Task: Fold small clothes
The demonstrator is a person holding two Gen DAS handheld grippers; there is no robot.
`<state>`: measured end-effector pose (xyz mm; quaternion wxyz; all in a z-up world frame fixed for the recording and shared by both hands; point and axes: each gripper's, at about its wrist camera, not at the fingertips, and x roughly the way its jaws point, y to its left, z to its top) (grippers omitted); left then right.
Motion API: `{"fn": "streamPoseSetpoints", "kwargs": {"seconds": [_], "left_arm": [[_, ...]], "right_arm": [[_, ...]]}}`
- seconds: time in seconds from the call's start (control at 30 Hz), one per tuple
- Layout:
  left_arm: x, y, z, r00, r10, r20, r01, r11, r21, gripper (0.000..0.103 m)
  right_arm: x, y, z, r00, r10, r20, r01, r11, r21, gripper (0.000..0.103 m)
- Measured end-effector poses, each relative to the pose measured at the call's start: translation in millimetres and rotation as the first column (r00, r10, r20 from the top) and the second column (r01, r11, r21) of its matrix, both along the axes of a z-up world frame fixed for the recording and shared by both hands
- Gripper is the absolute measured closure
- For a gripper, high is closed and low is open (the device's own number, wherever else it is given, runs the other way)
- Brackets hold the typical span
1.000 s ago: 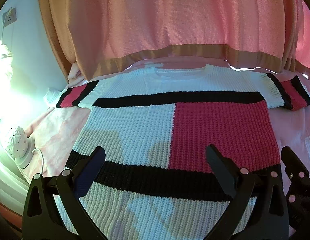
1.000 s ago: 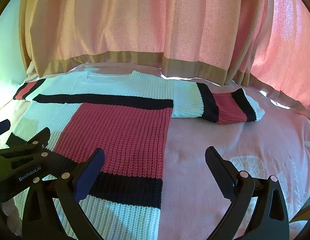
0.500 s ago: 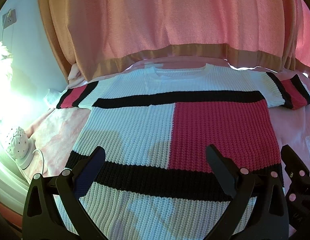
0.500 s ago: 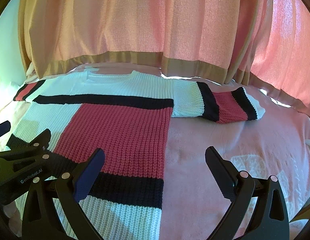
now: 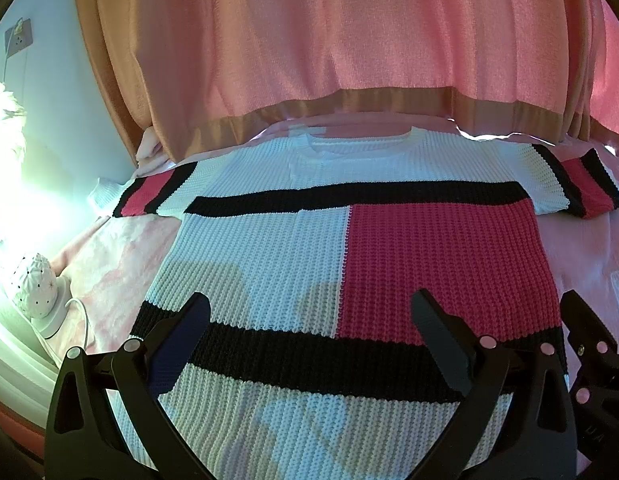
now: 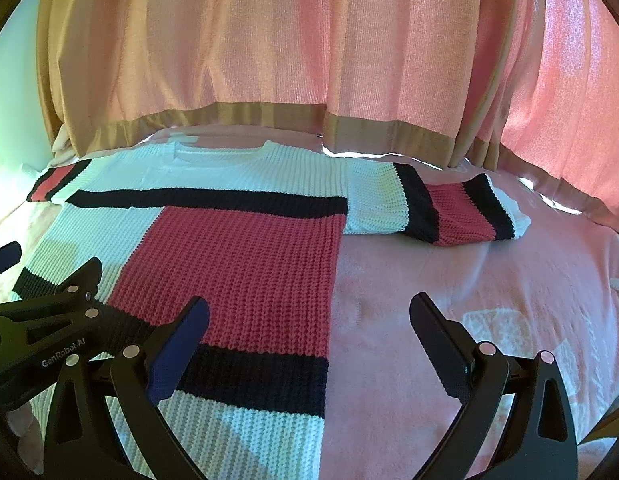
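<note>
Chunky ribbed knit sweater (image 5: pixel 309 248), blocked in white, pink and black bands, spread flat and unfolded on a soft pink blanket (image 6: pixel 469 280), sleeves out to both sides. Left gripper (image 5: pixel 309 336) spread wide, holding nothing, poised above the hem's middle. Right gripper (image 6: pixel 309 336) likewise wide apart and empty, straddling the sweater's right side edge. Pink curtains (image 6: pixel 309 40) hanging behind.

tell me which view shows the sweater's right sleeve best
The right wrist view. There the right sleeve lies whole on the pink bedspread, with its white, black and red bands all clear. The left wrist view catches the same sleeve only at its far right edge, squeezed by the fisheye.
</note>
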<state>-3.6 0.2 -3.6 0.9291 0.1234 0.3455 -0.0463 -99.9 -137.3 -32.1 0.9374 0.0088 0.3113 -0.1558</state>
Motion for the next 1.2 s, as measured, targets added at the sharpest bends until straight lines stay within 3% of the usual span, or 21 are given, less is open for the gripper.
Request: {"fn": "streamPoseSetpoints", "kwargs": {"seconds": [1.2], "left_arm": [[-0.4,0.5,-0.4,1.0,0.001,-0.001,-0.001,1.0,0.001,0.005]], "right_arm": [[1.4,3.5,-3.2,1.0,0.004,-0.007,-0.004,1.0,0.004,0.005]]}}
